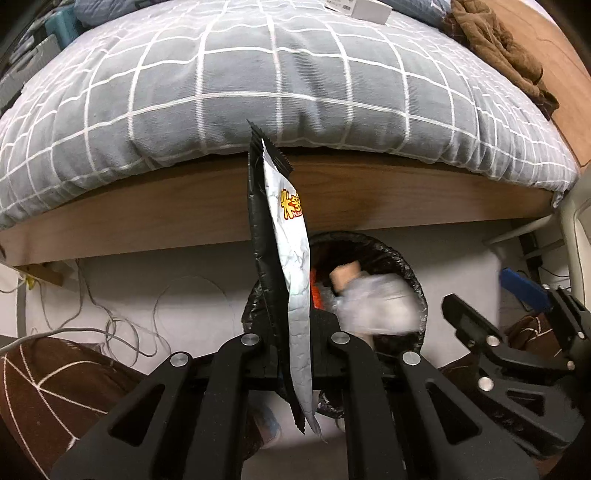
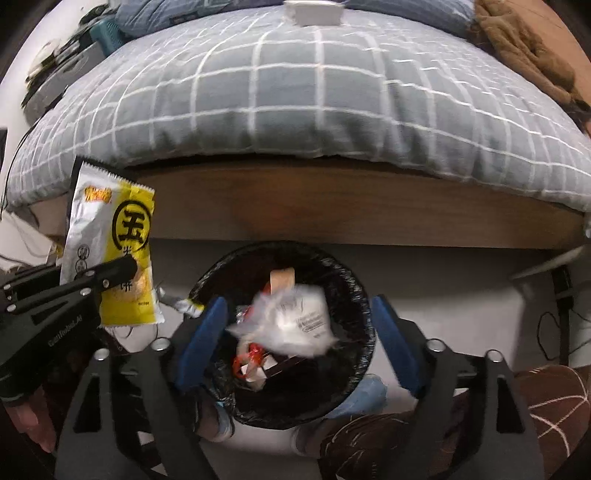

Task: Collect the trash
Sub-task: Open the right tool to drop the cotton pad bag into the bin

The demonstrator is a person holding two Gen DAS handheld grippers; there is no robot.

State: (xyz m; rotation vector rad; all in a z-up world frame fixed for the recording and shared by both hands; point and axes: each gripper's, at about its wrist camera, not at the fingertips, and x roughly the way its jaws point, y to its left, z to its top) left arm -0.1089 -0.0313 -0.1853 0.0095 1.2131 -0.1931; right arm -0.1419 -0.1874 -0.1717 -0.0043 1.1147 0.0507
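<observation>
The left tool [image 1: 291, 332] is clamped on a snack wrapper [image 1: 286, 236] held short of the bin [image 2: 354, 280] by the bed, so releasing now could drop it on the floor, while the right tool [image 2: 295, 332] hangs apart over the bin's rim.

Quick count: two black two-finger grippers, the left gripper [image 2: 125, 267] and the right gripper [image 2: 299, 339] with blue pads. One yellow-and-white crinkly snack wrapper [image 2: 110, 251]. One round trash bin with a black plastic liner [image 2: 364, 295]. Inside it, one blurry clear plastic bag with printing [image 2: 295, 321], one tan cardboard tube [image 2: 281, 280], and some red and orange scraps I can't count. One bed with a grey white-checked duvet [image 2: 295, 92], one white box [image 2: 314, 13] on it, one brown cloth [image 2: 524, 48].
</observation>
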